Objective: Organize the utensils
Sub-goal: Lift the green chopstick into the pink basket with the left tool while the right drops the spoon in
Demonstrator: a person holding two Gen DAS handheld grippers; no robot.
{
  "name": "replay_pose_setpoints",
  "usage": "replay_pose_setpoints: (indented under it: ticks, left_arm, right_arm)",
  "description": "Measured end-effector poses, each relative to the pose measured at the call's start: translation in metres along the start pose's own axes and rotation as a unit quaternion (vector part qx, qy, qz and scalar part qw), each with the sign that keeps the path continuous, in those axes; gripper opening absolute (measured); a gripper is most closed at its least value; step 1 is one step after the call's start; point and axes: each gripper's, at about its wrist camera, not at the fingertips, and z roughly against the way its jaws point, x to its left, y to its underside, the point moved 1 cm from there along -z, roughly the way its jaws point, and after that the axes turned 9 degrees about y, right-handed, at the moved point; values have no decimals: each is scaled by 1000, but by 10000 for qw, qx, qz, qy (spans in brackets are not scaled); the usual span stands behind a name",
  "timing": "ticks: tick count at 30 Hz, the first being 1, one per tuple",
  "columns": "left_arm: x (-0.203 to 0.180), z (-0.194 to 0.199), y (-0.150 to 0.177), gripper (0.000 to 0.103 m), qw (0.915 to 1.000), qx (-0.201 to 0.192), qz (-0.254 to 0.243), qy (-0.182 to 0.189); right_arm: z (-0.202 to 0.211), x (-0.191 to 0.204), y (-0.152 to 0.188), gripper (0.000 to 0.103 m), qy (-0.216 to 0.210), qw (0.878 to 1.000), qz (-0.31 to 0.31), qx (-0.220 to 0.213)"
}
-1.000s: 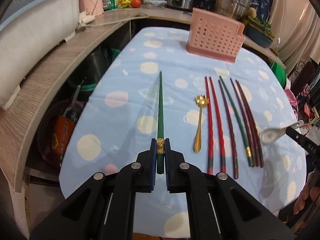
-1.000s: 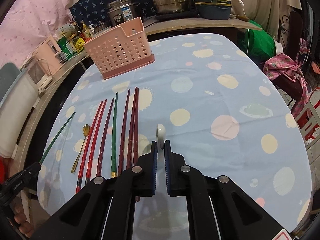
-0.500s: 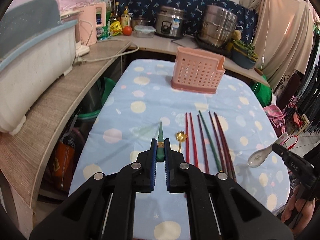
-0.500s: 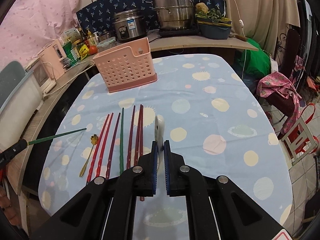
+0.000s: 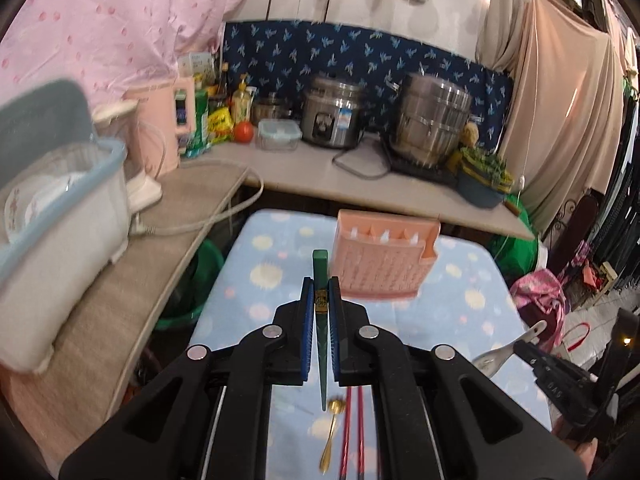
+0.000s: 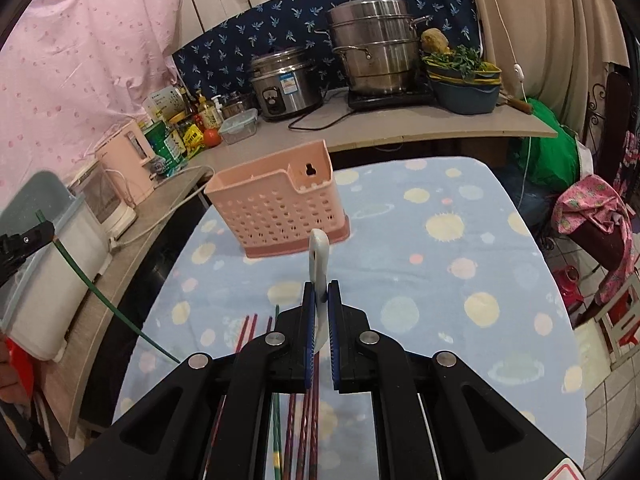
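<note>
My left gripper is shut on a green chopstick, held in the air with its thin tip hanging back under the jaws. My right gripper is shut on a white ceramic spoon, handle end pointing forward. The pink perforated utensil basket stands on the blue spotted tablecloth, ahead of both grippers. A gold spoon and red chopsticks lie on the cloth below. In the right wrist view the left gripper shows at the left with the green chopstick.
An L-shaped counter runs along the left and behind the table, carrying a rice cooker, a steel steamer pot, a pink kettle and a white dish tub. A chair with pink cloth stands right of the table.
Both grippers have risen with their utensils. The green chopstick has come up off the cloth, and both views now look toward the basket and counter.
</note>
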Motion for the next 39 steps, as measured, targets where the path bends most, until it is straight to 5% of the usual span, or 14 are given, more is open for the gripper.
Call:
replay_pose_setpoints:
  ticks: [9,15,26,32,37,39]
  left_arm:
    - [-22,-38,-107,7,9964,-774,-197,298]
    - [-31,-90,-145,7,9947,-926,-163,405]
    - [-18,-174,-119,7,9992,-230,-71,320]
    - [-15,-188,-103,7,9997,-24,-73,226]
    - [-14,-179,-95,27,9998,-49,-52,203]
    - [-14,-170,-91,32,9998,-103,-84,152]
  right_arm:
    - [-72,27,-104,7,91,9989,-10,-464]
    - [-123,28,-142,7,237,9988,-94,-407]
    - [-194,34,-130,7,256,9996,19,110]
    - [-196,37,-119,10,308,9994,124,49]
    - [-174,35,-116,12,253,9996,72,-33]
    - [-158,34,-112,22,249,9996,64,-111]
